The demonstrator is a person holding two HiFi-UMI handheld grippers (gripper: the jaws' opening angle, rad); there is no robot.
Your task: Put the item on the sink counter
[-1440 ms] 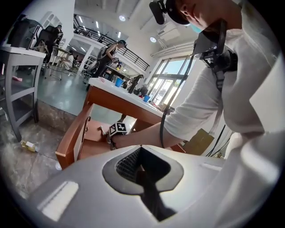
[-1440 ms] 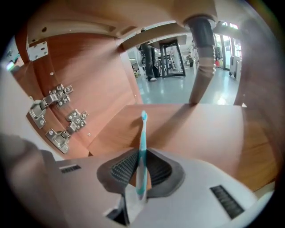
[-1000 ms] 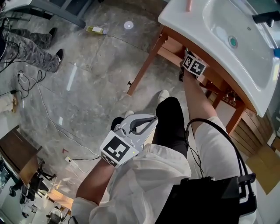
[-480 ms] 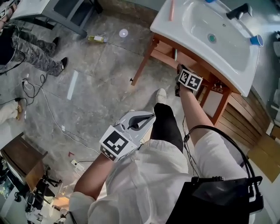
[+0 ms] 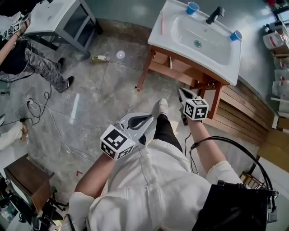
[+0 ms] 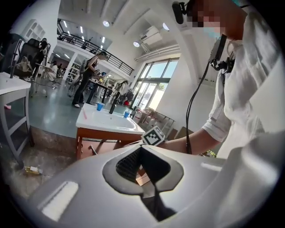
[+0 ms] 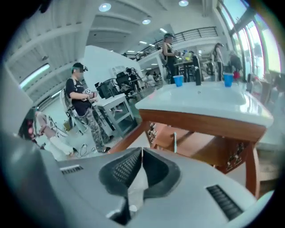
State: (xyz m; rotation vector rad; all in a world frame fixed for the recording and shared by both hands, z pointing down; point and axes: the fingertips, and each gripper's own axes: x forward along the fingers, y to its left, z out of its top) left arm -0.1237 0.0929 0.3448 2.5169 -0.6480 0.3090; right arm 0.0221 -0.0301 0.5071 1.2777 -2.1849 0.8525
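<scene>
The white sink counter (image 5: 158,43) stands on a wooden frame at the top of the head view, and also shows ahead as the counter (image 7: 196,104). On it are two blue cups (image 5: 193,7), a black faucet (image 5: 215,14) and a thin pink stick (image 5: 161,22). A toothbrush (image 7: 175,141) stands at the wooden shelf under it. My right gripper (image 5: 182,92) hangs in front of and below the counter. Its jaws have just been closing and are shut (image 7: 141,152), with nothing seen between the tips. My left gripper (image 5: 151,118) is shut and empty, near my knee.
A small bottle (image 5: 99,57) and a white round lid (image 5: 120,54) lie on the stone floor left of the sink. A grey metal table (image 5: 58,13) and another person (image 5: 40,67) are at the far left. Cables (image 5: 45,113) run over the floor. Wooden slats (image 5: 244,113) lie at the right.
My right gripper has drawn back from the shelf under the sink and risen. The left gripper has risen too. The whole sink counter has come into the head view.
</scene>
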